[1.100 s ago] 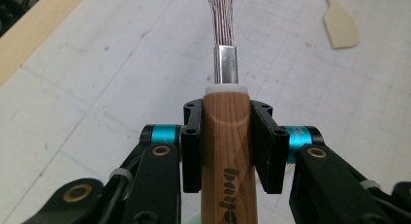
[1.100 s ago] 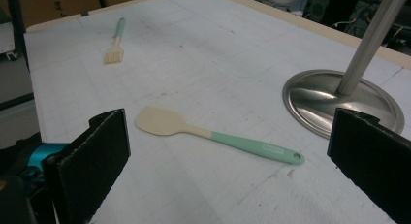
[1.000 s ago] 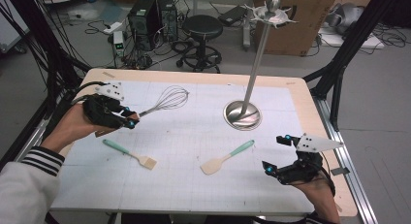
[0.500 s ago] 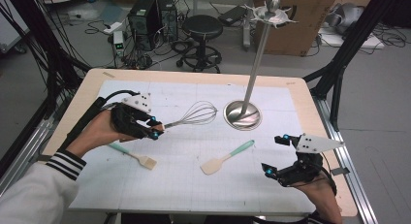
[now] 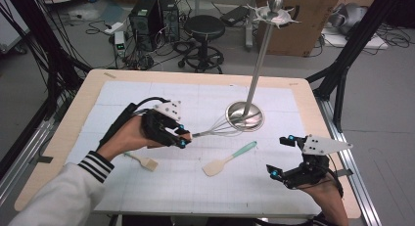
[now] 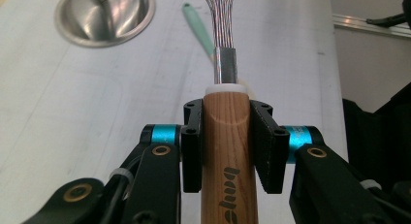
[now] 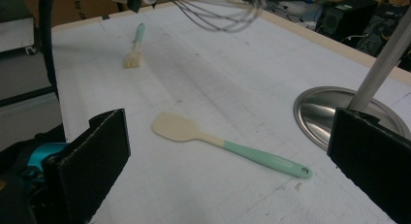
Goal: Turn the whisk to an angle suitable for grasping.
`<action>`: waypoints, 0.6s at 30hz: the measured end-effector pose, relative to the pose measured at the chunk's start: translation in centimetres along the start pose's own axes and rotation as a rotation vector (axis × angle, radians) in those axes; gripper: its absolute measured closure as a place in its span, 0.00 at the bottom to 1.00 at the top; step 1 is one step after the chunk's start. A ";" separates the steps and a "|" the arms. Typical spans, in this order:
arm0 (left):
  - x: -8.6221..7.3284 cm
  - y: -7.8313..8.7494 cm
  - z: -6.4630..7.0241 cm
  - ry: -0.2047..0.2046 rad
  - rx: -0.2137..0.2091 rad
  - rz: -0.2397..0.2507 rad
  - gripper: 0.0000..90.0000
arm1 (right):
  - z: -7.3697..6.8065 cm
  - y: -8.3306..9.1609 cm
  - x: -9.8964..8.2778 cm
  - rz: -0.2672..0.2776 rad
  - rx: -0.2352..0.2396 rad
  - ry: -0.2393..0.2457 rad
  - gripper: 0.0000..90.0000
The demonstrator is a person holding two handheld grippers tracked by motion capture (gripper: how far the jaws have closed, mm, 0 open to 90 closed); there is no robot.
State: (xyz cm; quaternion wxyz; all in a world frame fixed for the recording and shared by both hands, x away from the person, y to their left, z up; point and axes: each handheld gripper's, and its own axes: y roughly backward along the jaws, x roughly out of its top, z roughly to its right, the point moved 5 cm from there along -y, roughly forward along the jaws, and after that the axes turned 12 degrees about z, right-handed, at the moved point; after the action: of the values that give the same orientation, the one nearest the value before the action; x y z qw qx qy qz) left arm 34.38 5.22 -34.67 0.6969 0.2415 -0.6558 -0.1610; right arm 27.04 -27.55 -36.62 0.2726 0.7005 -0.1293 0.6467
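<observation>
Left gripper view: your left gripper (image 6: 227, 146) is clamped on the whisk (image 6: 228, 136) by its wooden handle, wires pointing toward the stand (image 5: 245, 114) base. Looks like the carry step, whisk raised over the table (image 5: 88, 96), headed for the stand's hooks up top. Next you'd need to lift and tip it to catch a hook. Right gripper (image 5: 285, 156) sits wide apart, holding nothing, near the spatula (image 5: 228, 158).
</observation>
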 end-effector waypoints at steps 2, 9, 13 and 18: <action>0.2 -1.3 0.2 -0.005 -0.022 -0.003 0.76 | 0.0 0.2 0.1 0.002 -0.001 0.001 0.00; -0.4 -5.1 0.5 -0.028 -0.069 -0.052 0.76 | 0.0 0.9 0.1 0.012 -0.008 -0.003 0.00; -0.8 -6.7 0.7 -0.030 -0.084 -0.068 0.76 | 0.0 1.0 0.1 0.011 -0.008 0.000 0.00; -1.3 -8.7 1.0 -0.042 -0.116 -0.076 0.76 | -0.1 0.8 0.1 0.004 -0.002 0.002 0.00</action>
State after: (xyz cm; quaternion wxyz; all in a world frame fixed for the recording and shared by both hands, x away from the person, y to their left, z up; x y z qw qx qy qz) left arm 34.04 -1.46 -40.47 0.6894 0.2219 -0.6501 -0.2299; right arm 26.50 -28.12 -36.38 0.2720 0.6993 -0.1311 0.6480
